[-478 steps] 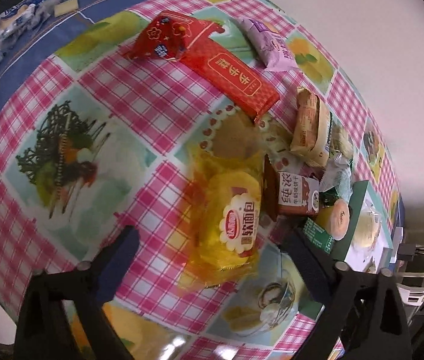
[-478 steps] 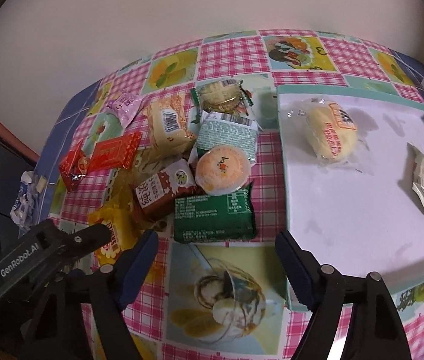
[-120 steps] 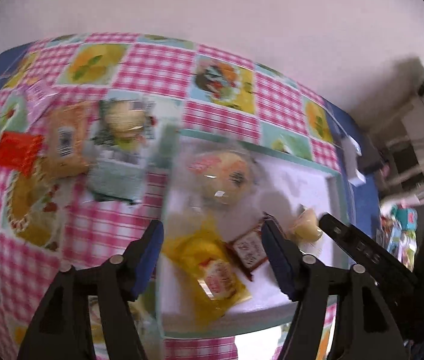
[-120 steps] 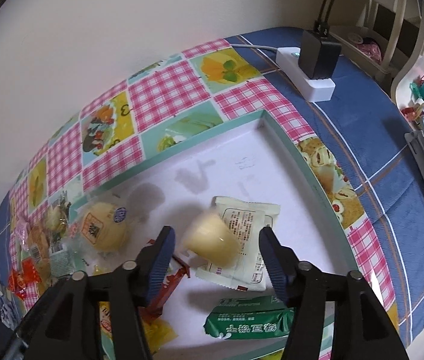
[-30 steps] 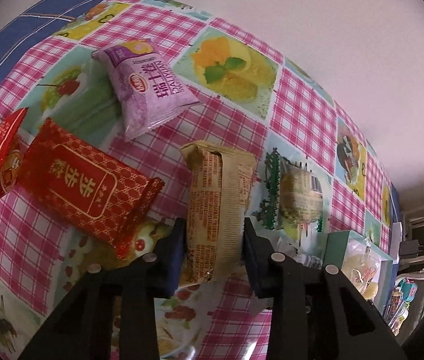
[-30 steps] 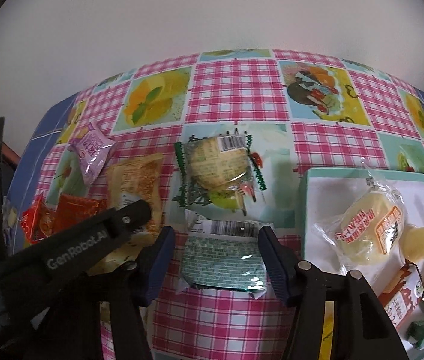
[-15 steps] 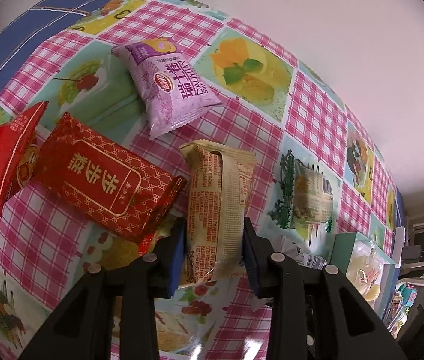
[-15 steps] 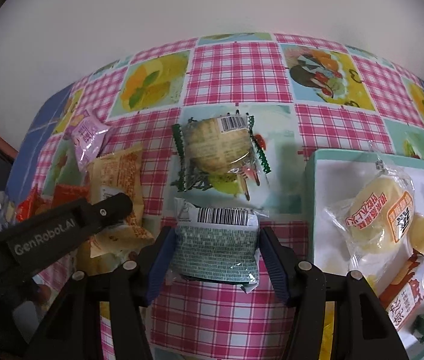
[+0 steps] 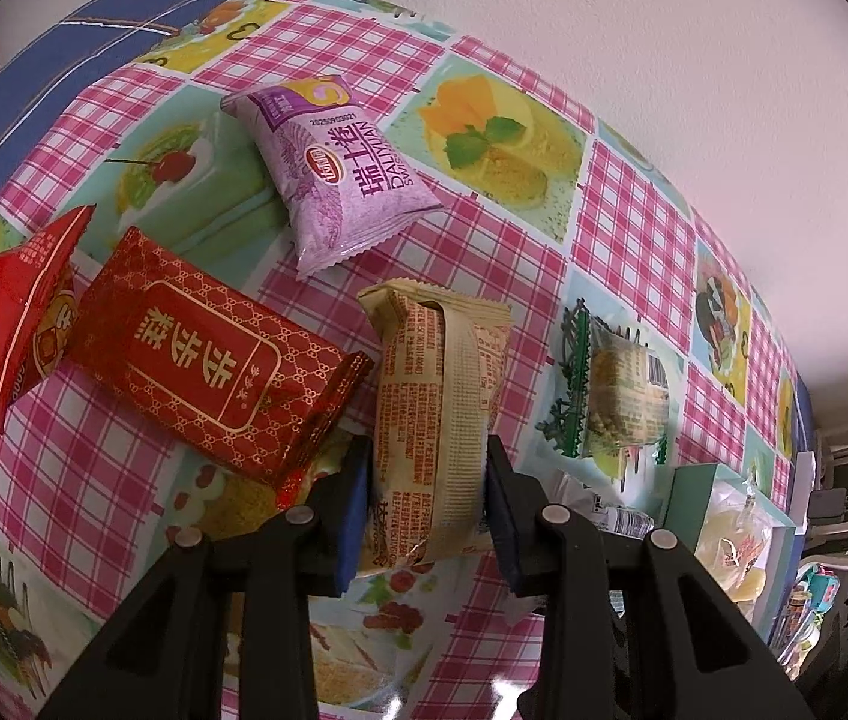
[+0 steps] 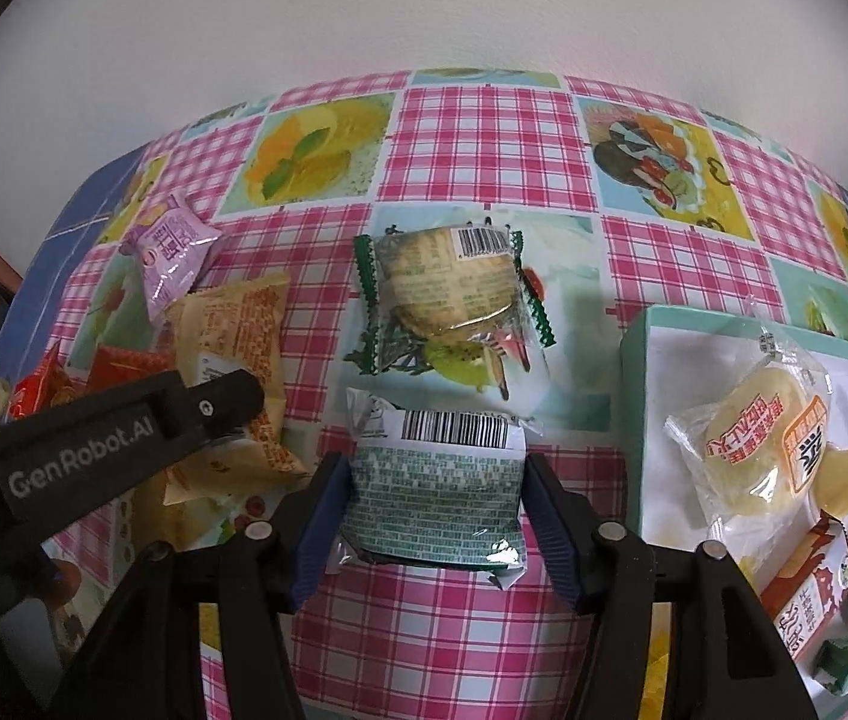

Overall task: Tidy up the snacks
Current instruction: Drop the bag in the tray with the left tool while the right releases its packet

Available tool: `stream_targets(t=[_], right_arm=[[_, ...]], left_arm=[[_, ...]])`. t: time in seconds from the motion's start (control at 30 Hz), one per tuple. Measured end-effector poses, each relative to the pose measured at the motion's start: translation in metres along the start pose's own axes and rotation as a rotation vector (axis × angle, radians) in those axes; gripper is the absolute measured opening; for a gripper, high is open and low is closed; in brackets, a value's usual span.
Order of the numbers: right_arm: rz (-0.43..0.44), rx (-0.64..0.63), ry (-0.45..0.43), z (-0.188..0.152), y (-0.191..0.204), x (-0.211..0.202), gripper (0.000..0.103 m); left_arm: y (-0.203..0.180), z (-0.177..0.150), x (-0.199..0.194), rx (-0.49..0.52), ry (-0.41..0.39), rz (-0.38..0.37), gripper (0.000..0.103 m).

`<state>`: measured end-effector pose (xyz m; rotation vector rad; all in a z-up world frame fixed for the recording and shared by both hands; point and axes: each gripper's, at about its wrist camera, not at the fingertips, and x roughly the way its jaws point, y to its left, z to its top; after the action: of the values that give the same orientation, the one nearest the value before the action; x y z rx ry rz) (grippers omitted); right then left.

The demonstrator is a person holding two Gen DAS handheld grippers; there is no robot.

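Left gripper (image 9: 427, 495): clamped on tan packet (image 9: 439, 414), lengthwise pointing away. Right gripper (image 10: 437, 516): clamped on green packet (image 10: 436, 495), barcode end away.

Both wrist views: bright, even, diffuse light; colours saturated, shadows faint and soft beneath the packets; strong fisheye curvature bows the table (image 9: 634, 222) edge and checks, with black vignette in every corner; small specular glare on the glossy cloth at the lower edge of the left view and on the clear wrapper (image 10: 748, 438) in the right view; focus sharp centrally, softening toward the rim; no motion blur.
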<state>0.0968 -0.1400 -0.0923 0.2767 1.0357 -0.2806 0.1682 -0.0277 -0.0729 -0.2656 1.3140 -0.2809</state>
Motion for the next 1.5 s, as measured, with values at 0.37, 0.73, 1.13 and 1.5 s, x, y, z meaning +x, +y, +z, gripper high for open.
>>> stream_targets(t=[0.37,0.73,1.13,1.5], right_arm=[[0.02,0.022,-0.046,0.004,-0.004,-0.027,0.057],[0.033,0.108,-0.068,0.014,-0.04,-0.064,0.057],[-0.134,0.388,-0.128,0.003,-0.18,-0.11,0.057],[-0.231,0.59,-0.12,-0.026,-0.282,-0.125,0.058]], left_arm=[[-0.013,0.002,-0.015,0.027,-0.026,-0.014,0.036],[-0.041,0.0,-0.063,0.055,-0.109,-0.063,0.036],[-0.132,-0.035,-0.078,0.246,-0.092,-0.139,0.036],[-0.21,-0.097,-0.045,0.444,0.018,-0.186,0.036]])
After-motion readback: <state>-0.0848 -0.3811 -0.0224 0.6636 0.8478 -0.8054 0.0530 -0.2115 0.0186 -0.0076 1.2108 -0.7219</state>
